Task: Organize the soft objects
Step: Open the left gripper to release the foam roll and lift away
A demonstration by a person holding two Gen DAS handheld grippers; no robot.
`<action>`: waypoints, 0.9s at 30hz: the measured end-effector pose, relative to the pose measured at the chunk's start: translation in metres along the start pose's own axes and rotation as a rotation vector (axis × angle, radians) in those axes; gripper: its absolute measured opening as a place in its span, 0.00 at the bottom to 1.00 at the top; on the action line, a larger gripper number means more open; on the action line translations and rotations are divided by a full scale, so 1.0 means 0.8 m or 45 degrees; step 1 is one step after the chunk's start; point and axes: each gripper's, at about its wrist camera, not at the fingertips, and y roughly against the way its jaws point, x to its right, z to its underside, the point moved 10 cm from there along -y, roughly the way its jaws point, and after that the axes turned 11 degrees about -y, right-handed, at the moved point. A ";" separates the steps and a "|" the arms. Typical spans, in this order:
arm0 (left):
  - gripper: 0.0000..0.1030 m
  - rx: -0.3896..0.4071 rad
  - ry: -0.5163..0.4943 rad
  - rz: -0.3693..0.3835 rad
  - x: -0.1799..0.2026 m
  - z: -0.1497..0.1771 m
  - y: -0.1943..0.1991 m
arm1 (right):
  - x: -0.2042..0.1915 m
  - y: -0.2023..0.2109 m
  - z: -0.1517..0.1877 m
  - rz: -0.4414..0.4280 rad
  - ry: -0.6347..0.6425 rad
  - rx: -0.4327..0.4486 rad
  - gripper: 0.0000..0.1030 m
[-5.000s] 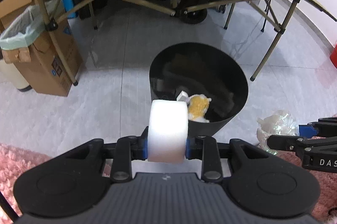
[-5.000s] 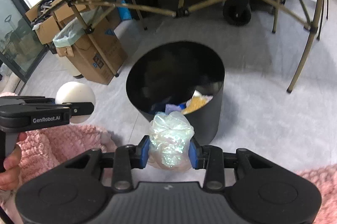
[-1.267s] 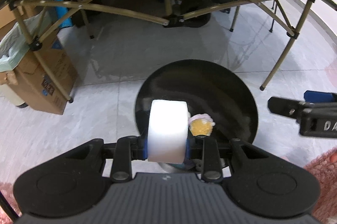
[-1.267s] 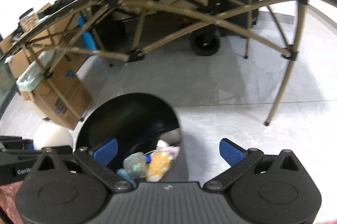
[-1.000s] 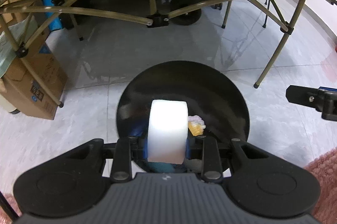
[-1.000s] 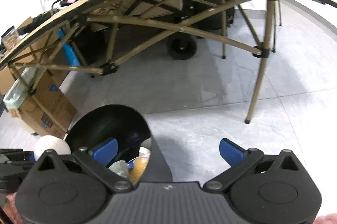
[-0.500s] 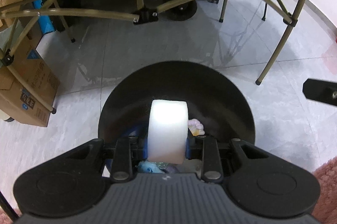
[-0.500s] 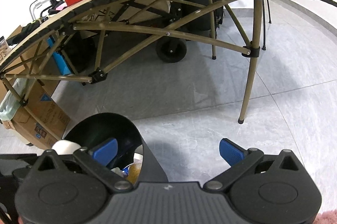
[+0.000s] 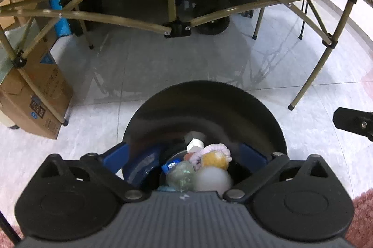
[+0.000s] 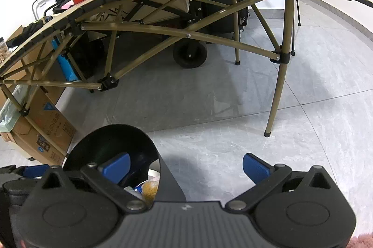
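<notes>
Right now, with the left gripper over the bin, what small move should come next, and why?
Probably lift the left gripper clear of the black bin. Its jaws are opening with nothing between them, and the white foam ball lies inside the bin among the other soft things.

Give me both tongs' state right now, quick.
Left tongs: jaws opening, nothing between them; white foam ball lies in the black bin below.
Right tongs: open, empty.

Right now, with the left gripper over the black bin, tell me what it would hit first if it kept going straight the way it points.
The left gripper, jaws opening with nothing between them, points into the black bin. It would probably meet the white ball atop the pile first, though depth is unclear.
</notes>
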 end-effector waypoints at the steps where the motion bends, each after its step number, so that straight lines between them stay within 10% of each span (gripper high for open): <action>1: 1.00 -0.012 0.008 0.007 0.000 0.001 -0.002 | 0.000 0.000 0.000 0.000 0.000 0.000 1.00; 14: 1.00 -0.016 0.028 0.013 -0.004 0.004 0.000 | -0.004 -0.001 0.002 -0.010 0.017 -0.006 1.00; 27: 1.00 0.300 0.006 -0.130 -0.037 -0.028 0.131 | -0.039 0.064 -0.012 -0.131 0.076 0.085 1.00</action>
